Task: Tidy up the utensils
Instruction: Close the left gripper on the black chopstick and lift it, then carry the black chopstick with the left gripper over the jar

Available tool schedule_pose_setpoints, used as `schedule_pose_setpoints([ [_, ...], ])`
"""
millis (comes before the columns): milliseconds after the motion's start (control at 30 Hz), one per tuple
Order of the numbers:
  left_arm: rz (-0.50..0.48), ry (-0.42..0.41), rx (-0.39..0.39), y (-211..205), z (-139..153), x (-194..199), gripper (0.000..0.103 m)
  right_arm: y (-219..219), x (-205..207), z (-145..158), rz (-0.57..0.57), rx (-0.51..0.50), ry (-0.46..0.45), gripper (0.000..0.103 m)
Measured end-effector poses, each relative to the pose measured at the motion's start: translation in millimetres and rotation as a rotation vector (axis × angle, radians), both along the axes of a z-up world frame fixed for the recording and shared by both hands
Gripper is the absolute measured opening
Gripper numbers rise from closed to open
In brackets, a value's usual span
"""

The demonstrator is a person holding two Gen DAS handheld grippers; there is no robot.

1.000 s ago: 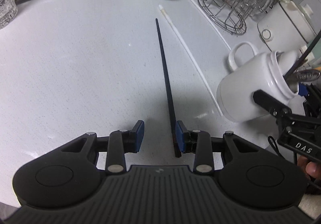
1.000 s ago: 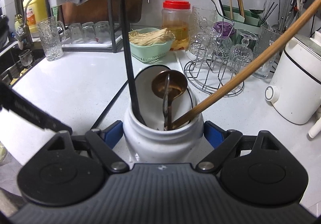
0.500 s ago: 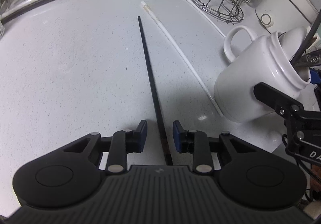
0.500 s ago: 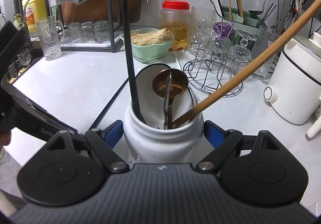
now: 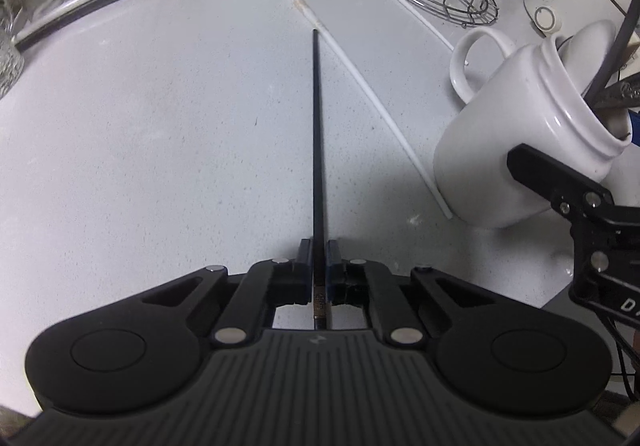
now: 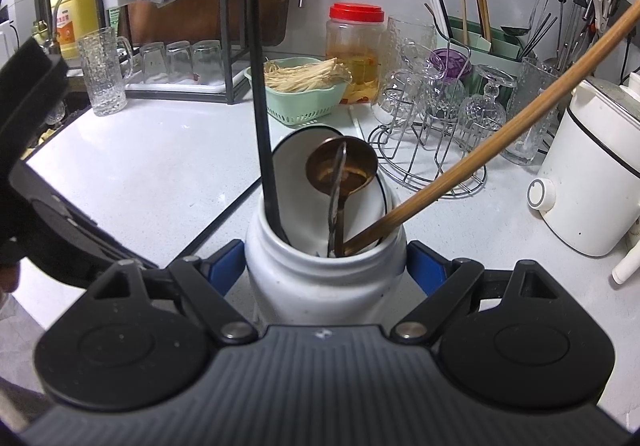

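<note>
Closing since 1 second ago, the left gripper [image 5: 319, 262] now pinches the thin black chopstick [image 5: 317, 134] lying toward 12 o'clock on the white counter [image 5: 140, 126]. Right gripper [image 6: 325, 266] clamps the white ceramic jar [image 6: 324, 278]. An end-only pinch may let it pivot into the white chopstick [image 5: 360, 86] at 1 o'clock.

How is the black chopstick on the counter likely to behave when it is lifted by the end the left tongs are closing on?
The black chopstick looks straight and thin, so probably stiff and light. The left tongs are closing on one end with it between them, so the long free end may droop or swing. Its smooth, narrow shaft could slip or twist between the pads, and might roll on the counter if dropped.
</note>
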State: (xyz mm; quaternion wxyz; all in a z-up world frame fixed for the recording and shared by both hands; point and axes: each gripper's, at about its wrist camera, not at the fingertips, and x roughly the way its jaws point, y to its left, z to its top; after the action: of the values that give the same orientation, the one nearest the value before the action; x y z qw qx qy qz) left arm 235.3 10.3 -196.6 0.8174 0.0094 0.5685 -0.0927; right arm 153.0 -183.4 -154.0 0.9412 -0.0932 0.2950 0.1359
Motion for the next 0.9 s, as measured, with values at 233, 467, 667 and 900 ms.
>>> schedule_pose_setpoints([
  [233,0.045,0.016,-0.049,5.3,9.0,-26.0,0.006,-1.2,0.8,-0.2,0.02,-0.003,0.0,0.089],
  [467,0.123,0.071,-0.123,15.7,9.8,-57.0,0.006,-2.0,2.5,0.4,0.04,-0.007,0.002,0.089],
  [667,0.16,0.125,-0.216,19.2,4.7,-81.9,0.006,-2.7,4.5,0.9,0.058,-0.006,0.008,0.089],
  [900,0.198,0.186,-0.215,19.5,-9.5,-88.0,0.007,-3.2,4.4,-0.1,0.067,0.001,0.004,0.089],
])
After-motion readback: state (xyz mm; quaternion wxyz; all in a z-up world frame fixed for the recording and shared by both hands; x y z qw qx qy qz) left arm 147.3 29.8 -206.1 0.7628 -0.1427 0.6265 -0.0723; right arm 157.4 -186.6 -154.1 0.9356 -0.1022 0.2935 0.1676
